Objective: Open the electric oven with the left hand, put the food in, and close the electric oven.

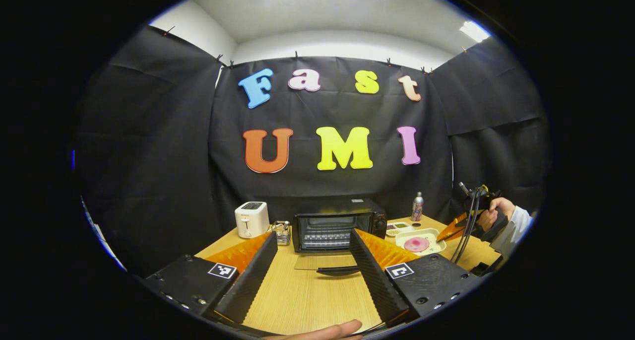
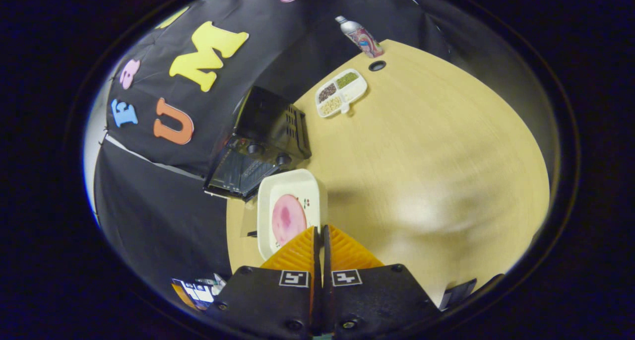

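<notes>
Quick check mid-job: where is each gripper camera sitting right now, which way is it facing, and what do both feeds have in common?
Left gripper view: low over the table, level, facing the open oven; own left gripper spread, a fingertip at the bottom edge.
Right gripper view: raised, tilted down over the white plate; own right gripper closed at its rim.
Shared: oven, plate, pink food, divided dish, bottle.

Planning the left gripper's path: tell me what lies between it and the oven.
In the left gripper view, bare table and the oven's lowered door lie between the open left gripper and the oven.
</notes>
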Demonstrator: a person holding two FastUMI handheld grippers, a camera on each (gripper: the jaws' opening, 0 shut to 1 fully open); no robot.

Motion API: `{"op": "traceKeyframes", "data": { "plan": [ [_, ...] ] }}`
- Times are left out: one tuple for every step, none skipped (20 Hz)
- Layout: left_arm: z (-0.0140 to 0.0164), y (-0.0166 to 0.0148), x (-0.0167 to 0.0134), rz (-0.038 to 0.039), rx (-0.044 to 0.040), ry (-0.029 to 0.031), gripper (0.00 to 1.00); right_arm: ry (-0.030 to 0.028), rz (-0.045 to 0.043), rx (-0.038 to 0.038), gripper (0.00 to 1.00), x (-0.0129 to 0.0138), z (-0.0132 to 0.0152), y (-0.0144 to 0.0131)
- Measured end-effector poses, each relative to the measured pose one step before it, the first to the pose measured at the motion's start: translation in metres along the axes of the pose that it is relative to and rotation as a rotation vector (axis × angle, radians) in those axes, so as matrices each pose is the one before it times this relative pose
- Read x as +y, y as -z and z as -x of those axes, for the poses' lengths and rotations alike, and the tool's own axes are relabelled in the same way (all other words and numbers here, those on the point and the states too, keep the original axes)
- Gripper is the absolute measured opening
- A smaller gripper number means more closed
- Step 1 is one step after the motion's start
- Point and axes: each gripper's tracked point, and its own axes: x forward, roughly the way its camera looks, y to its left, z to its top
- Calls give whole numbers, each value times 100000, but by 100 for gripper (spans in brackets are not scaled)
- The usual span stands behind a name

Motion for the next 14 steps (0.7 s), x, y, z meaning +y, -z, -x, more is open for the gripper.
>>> {"op": "traceKeyframes", "data": {
  "plan": [
    [239, 210, 338, 51, 119, -562, 93, -2131, 870, 125, 1, 1604, 92, 381],
    [-35, 175, 359, -127, -139, -224, 93, -2190, 639, -294, 1, 1414, 163, 335],
    [-6, 130, 169, -507, -11, 259, 93, -1737, 160, -418, 1, 1401, -301, 243],
    [59, 114, 347, -554, -69, -119, 93, -996, 204, 414, 4, 1118, -376, 522],
    [74, 107, 349, -676, -379, -425, 93, -858, 924, 700, 1, 1191, -595, 428],
    [139, 80, 254, -661, -596, -274, 93, -281, 1520, 1283, 0, 917, -638, 595],
    [140, 33, 212, -389, -197, -183, 93, 149, 673, 1375, 0, 732, -967, 363],
    [90, 186, 227, -307, -223, 75, 93, 393, -562, 1127, 0, 614, -910, 418],
    [48, 193, 183, -274, -106, 237, 93, 170, -869, 1640, 4, 721, -1041, 466],
    [-70, 120, 216, -146, -111, -85, 93, -363, -616, 1322, 4, 1050, -678, 636],
    [-16, 2, 280, -234, -162, -171, 93, -285, 563, 595, 4, 898, -1043, 240],
    [271, -169, 527, -67, -348, -478, 93, -289, 470, -153, 4, 795, -1113, 44],
    [-160, -77, 382, 293, -297, -425, 93, 273, 0, -114, 4, 701, -1081, -11],
    [-96, 8, 211, 342, -212, 32, 93, 11, -516, -733, 1, 747, -1121, -69]
  ]
}}
